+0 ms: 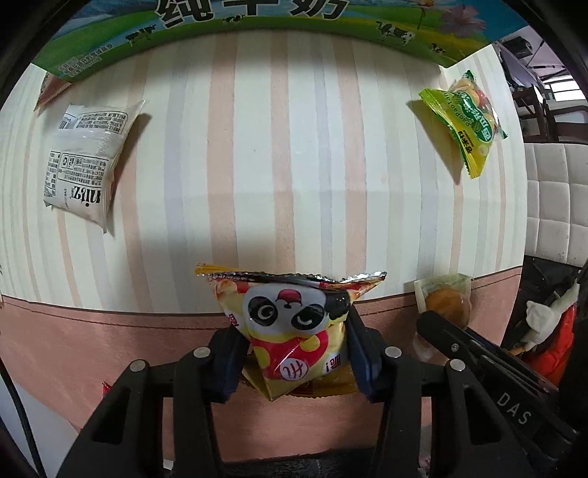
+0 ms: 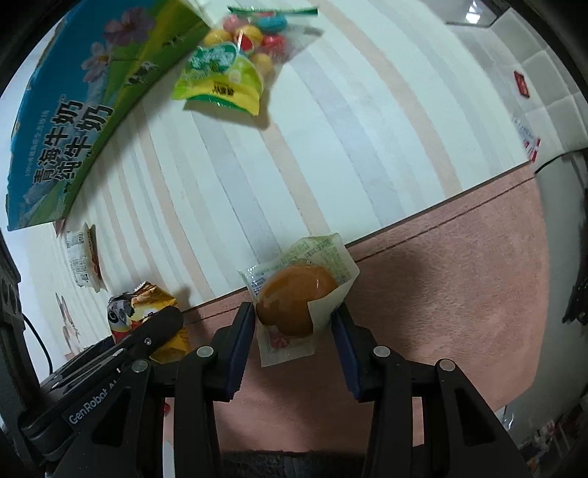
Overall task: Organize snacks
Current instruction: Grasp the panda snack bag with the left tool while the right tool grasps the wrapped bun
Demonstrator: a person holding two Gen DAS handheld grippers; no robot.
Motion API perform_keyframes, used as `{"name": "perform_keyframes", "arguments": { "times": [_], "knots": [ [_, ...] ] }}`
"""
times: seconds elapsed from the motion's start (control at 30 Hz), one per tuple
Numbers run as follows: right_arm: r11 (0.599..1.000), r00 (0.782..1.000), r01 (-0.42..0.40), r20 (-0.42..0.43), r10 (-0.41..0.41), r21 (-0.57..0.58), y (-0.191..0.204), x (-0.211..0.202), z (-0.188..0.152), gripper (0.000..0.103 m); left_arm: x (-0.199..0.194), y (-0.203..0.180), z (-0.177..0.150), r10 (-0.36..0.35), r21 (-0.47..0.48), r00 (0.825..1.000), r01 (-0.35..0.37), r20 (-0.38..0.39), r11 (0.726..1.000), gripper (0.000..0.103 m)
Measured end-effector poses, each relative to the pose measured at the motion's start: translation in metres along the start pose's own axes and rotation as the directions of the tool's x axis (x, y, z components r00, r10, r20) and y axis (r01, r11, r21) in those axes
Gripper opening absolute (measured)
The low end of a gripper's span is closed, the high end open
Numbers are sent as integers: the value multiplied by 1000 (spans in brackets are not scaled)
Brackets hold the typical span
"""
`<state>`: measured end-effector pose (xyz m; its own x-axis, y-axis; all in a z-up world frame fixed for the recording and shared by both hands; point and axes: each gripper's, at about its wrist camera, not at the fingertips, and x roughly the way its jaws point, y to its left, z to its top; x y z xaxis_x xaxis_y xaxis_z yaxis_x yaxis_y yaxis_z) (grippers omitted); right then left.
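My left gripper (image 1: 294, 353) is shut on a yellow-and-red panda snack bag (image 1: 294, 331) and holds it over the pink border of the striped cloth. My right gripper (image 2: 294, 331) is shut on a clear packet with a round brown bun (image 2: 294, 299), just right of the left one. The bun packet also shows in the left wrist view (image 1: 444, 301), and the panda bag in the right wrist view (image 2: 147, 316). A white snack packet (image 1: 84, 161) lies far left. A green-yellow candy bag (image 1: 466, 121) lies far right. A green-and-blue milk carton box (image 1: 257, 22) stands at the back.
The striped tablecloth (image 1: 275, 165) lies between the snacks. A white padded chair (image 1: 555, 191) and dark objects stand past the table's right edge. Small red packets (image 2: 522, 84) lie on the white surface at the right in the right wrist view.
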<state>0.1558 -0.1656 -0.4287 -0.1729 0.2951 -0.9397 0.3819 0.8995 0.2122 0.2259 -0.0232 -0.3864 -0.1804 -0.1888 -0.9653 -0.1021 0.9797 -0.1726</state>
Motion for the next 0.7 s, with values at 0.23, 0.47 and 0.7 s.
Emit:
{"name": "perform_keyframes", "arguments": {
  "times": [0.23, 0.47, 0.7],
  "knots": [
    [1000, 1000, 12, -21, -12, 9, 1, 9, 2, 57, 15, -2, 0, -3, -7, 1000, 3, -31, 1000, 46],
    [999, 999, 44, -9, -44, 22, 10, 11, 9, 57, 17, 1, 0, 0, -1, 1000, 0, -30, 1000, 46],
    [998, 997, 64, 37, -64, -15, 21, 8, 7, 51, 16, 4, 0, 4, 1, 1000, -4, -25, 1000, 46]
  ]
}}
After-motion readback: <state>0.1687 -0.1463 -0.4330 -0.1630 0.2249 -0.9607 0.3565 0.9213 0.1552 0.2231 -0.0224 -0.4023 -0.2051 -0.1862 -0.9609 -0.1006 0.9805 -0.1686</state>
